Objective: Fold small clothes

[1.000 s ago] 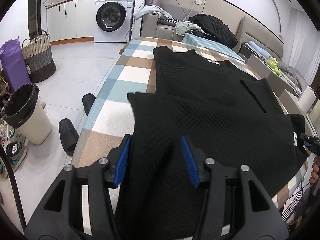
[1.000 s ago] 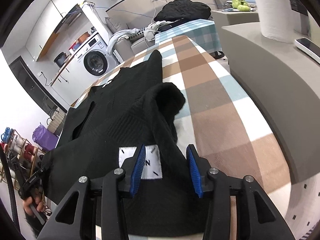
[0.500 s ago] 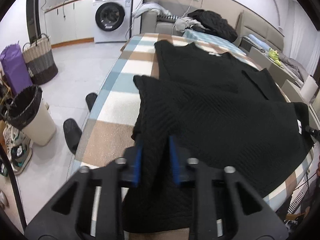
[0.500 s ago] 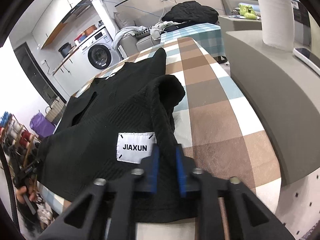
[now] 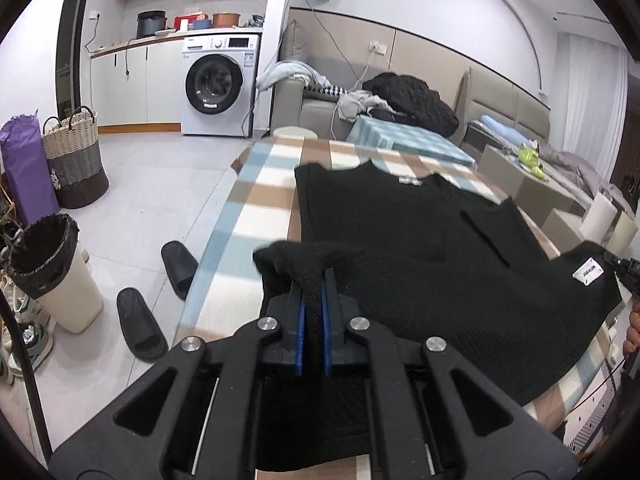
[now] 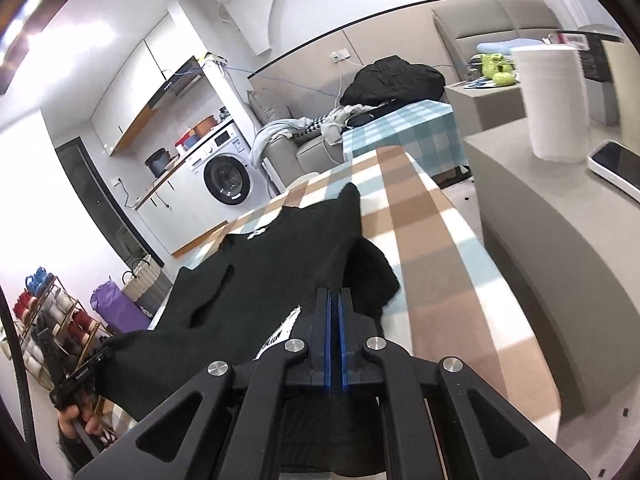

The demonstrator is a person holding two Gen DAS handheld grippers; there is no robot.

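Both the left gripper (image 5: pixel 313 280) and right gripper (image 6: pixel 334 294) have their fingers clamped on the black garment's (image 5: pixel 440 264) near hem, lifted off the checked bench (image 5: pixel 256 216) ahead.

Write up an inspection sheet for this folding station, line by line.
Surface: checked tablecloth on a long table, bare around the garment.
Job's things: black knit top spread flat, near edge lifted at both corners; white label showing.
Clutter: nothing seen on the table; phone and paper roll on the counter beside it.
Grippers: left gripper and right gripper each shut on the top's hem.
Cables: cord running down the far wall to the sofa.
Surroundings: washing machine, bin, slippers, basket.
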